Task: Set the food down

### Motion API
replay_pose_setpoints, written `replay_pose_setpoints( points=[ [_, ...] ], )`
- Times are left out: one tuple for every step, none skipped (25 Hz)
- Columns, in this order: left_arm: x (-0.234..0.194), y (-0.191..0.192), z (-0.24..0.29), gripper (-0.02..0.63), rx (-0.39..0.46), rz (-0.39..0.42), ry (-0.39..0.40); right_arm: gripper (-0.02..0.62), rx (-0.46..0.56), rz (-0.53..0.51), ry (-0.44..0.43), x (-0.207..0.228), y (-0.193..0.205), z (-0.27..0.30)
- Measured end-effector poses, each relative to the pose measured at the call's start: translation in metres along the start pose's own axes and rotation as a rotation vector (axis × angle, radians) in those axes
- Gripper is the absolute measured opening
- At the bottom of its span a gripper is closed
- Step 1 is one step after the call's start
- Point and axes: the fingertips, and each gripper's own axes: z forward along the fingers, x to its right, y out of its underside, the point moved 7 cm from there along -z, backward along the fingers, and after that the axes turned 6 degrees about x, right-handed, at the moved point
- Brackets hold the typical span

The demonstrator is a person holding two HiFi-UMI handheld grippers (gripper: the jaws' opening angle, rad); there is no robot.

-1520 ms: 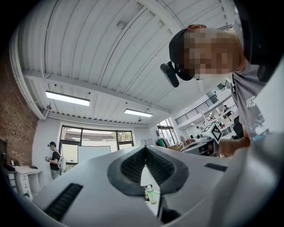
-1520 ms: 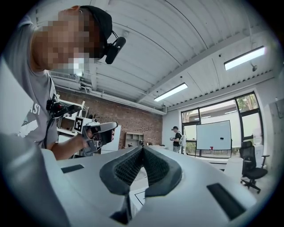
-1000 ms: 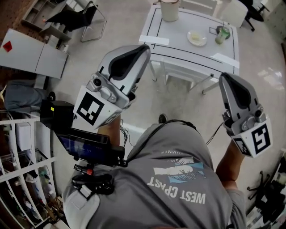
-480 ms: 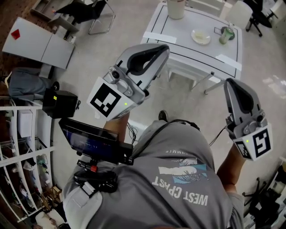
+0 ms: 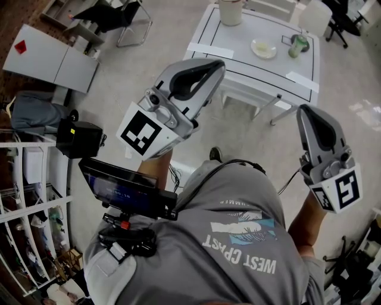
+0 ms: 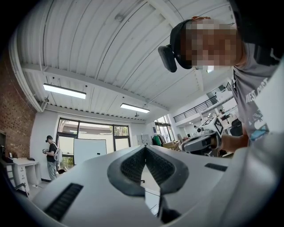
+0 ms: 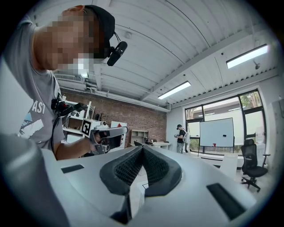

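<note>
A small plate with pale food lies on the white table ahead of me, beside a green cup and a white tub. My left gripper is held in the air short of the table's near edge. Its jaws are shut with nothing between them. My right gripper hovers over the floor to the right, off the table's corner. It is also shut and empty. Each gripper shows in the other's view: the right gripper, the left gripper.
A folding chair and grey cabinet stand at the left, with wire shelves beside me. A screen rig hangs at my chest. Another person stands far off by a whiteboard. An office chair is at the right.
In the head view the left gripper has shifted right and towards the table. The right gripper sits slightly lower. Both stay shut and empty.
</note>
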Motion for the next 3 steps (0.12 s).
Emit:
replay_pose_setpoints(
  points=[
    [-0.0002,-0.0001,0.0005,0.008,0.000,0.000,0.000,0.008,0.000,0.001,0.000,0.0004,0.0001,0.0000],
    [-0.0003,-0.0003,0.0010,0.008,0.000,0.000,-0.001,0.008,-0.001,0.002,0.000,0.0008,0.0002,0.0000],
    [-0.0004,-0.0006,0.0016,0.008,0.000,0.000,-0.001,0.008,-0.001,0.003,0.000,0.0012,0.0003,0.0000]
  ],
)
